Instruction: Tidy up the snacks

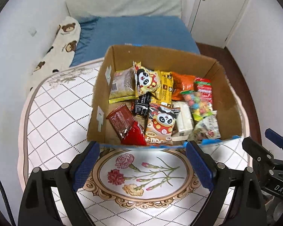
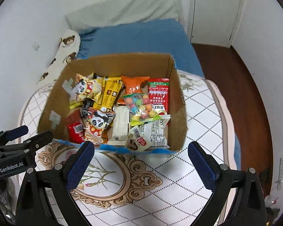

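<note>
An open cardboard box (image 1: 226, 98) (image 2: 177, 101) stands on a white table with a flower print (image 1: 141, 171) (image 2: 160, 179). It holds several snack packs: panda bags (image 1: 161, 124) (image 2: 96, 124), a red pack (image 1: 134, 135) (image 2: 75, 130), an orange bag (image 1: 182, 85) (image 2: 134, 85), a bag of coloured candy balls (image 1: 198, 102) (image 2: 141, 106), a white bar (image 1: 184, 120) (image 2: 120, 124). My left gripper (image 1: 142, 166) is open and empty just in front of the box. My right gripper (image 2: 140, 166) is open and empty, also in front of it.
A bed with a blue sheet (image 1: 137, 32) (image 2: 141, 37) and a bear-print pillow (image 1: 64, 43) (image 2: 66, 47) lies behind the table. A white door (image 1: 217, 9) (image 2: 215, 13) and dark wood floor (image 2: 235, 79) are at the right.
</note>
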`<state>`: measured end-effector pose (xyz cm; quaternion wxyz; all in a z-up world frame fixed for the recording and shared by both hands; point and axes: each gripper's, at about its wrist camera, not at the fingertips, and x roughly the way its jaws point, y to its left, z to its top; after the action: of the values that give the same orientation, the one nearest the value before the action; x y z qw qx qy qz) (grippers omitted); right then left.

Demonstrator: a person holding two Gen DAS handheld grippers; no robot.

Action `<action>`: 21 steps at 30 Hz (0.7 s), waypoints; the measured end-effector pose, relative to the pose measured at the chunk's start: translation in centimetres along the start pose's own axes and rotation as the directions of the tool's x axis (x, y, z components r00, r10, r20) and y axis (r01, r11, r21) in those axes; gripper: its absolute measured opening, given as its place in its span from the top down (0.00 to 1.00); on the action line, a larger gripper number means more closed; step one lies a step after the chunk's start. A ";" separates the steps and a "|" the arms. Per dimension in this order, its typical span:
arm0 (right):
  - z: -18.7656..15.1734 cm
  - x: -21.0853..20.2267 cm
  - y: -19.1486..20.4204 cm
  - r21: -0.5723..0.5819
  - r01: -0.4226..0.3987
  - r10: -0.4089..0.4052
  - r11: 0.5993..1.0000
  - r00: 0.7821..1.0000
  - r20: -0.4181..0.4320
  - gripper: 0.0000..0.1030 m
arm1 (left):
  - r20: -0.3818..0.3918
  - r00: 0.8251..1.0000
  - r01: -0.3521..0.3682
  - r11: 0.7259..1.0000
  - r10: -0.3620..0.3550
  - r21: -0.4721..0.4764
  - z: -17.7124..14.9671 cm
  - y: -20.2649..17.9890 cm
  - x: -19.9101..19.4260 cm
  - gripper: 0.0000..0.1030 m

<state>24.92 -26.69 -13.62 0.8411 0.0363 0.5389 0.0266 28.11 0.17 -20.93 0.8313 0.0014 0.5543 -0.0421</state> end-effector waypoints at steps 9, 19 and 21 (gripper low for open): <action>-4.1 -8.7 1.2 -0.017 -0.008 0.010 1.000 0.989 0.145 0.00 | 0.160 0.987 -0.025 1.000 0.022 0.011 -4.6 -0.8 -7.4 0.09; -9.3 -16.5 2.0 -0.020 0.031 -0.024 0.999 0.960 0.278 0.00 | 0.280 0.959 -0.039 0.999 0.041 -0.016 -9.8 -0.6 -14.1 0.09; -10.0 -17.6 2.1 -0.018 0.030 -0.024 0.999 0.957 0.291 0.00 | 0.304 0.951 -0.057 0.998 0.056 -0.007 -10.8 -0.6 -15.3 0.09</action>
<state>8.42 -25.76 -1.65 0.9117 0.0230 0.4098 0.0155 12.26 1.14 -10.94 0.9075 0.0114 0.4195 -0.0185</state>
